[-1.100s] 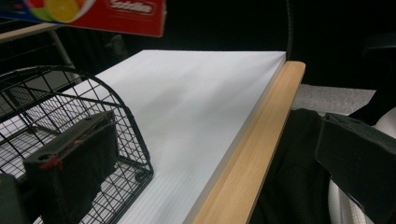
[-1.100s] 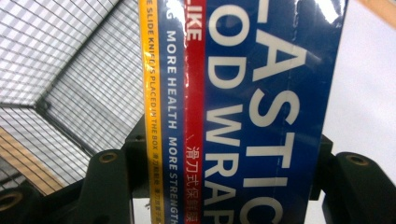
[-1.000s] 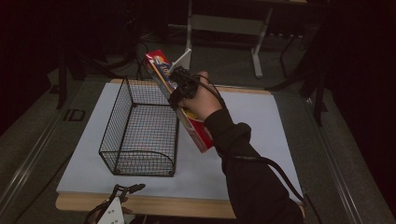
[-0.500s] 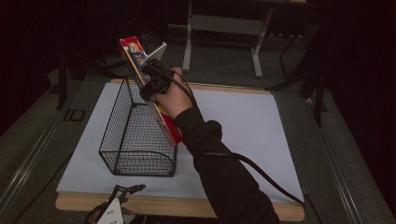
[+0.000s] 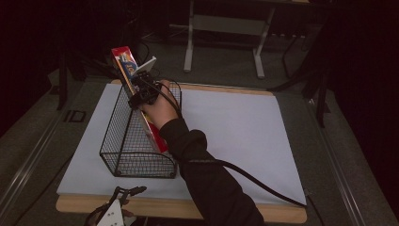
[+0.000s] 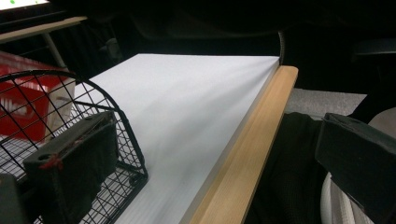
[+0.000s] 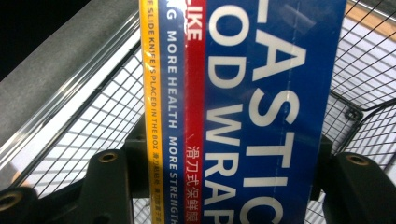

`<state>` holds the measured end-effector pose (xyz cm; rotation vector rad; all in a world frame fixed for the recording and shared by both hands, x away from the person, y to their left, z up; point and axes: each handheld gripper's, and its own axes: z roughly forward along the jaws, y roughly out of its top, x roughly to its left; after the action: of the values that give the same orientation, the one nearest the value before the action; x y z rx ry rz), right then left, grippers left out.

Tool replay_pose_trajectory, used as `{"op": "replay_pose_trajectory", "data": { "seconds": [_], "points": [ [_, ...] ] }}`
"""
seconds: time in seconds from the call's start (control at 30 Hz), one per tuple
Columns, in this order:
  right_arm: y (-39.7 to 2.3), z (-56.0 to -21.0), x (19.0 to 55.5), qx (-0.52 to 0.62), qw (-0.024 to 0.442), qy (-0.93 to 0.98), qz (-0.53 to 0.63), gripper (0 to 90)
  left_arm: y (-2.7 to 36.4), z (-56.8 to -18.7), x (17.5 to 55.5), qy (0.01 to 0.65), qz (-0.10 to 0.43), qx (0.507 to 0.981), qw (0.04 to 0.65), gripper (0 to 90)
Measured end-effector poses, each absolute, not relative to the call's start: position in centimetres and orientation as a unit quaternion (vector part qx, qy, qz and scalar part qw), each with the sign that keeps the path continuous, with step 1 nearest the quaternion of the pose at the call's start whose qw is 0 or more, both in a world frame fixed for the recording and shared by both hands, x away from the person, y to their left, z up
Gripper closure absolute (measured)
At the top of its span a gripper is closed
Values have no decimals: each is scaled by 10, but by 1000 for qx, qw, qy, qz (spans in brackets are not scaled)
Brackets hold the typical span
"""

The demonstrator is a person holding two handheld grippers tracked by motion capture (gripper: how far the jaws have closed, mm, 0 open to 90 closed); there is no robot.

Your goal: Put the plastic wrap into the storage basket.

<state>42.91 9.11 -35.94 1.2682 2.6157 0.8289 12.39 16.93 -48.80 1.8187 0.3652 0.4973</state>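
Plastic wrap box (image 5: 136,99) is clamped between the jaws of the right gripper (image 5: 143,92), tilted, with its lower end dipped inside the wire basket (image 5: 123,150) and its top end sticking up past the gripper. In the right gripper view the box (image 7: 243,107) is pinched from both sides, basket mesh right behind it. Left gripper (image 5: 115,209) is parked at the near table edge (image 6: 252,149), just beside the basket's rounded end (image 6: 70,93); jaws are spread wide, nothing gripped.
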Motion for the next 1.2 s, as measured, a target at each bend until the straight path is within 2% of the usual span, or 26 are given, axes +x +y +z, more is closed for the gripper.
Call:
{"op": "replay_pose_trajectory", "data": {
  "seconds": [0.1,0.27,0.33,0.7,1.13,1.2],
  "points": [
    [92,-374,429,426,74,859,274,401,170,-488,124,155,212,776,573,1],
    [89,-388,432,433,70,859,265,401,169,-488,124,155,212,777,572,1],
    [87,-396,432,441,53,855,268,400,169,-488,124,154,211,778,572,1],
    [91,-427,432,452,62,857,239,396,168,-488,124,153,210,779,570,1],
    [90,-443,432,451,63,860,232,376,168,-489,124,151,209,781,569,1],
    [89,-442,433,447,54,861,235,332,167,-489,124,150,209,781,569,1]
  ]
}}
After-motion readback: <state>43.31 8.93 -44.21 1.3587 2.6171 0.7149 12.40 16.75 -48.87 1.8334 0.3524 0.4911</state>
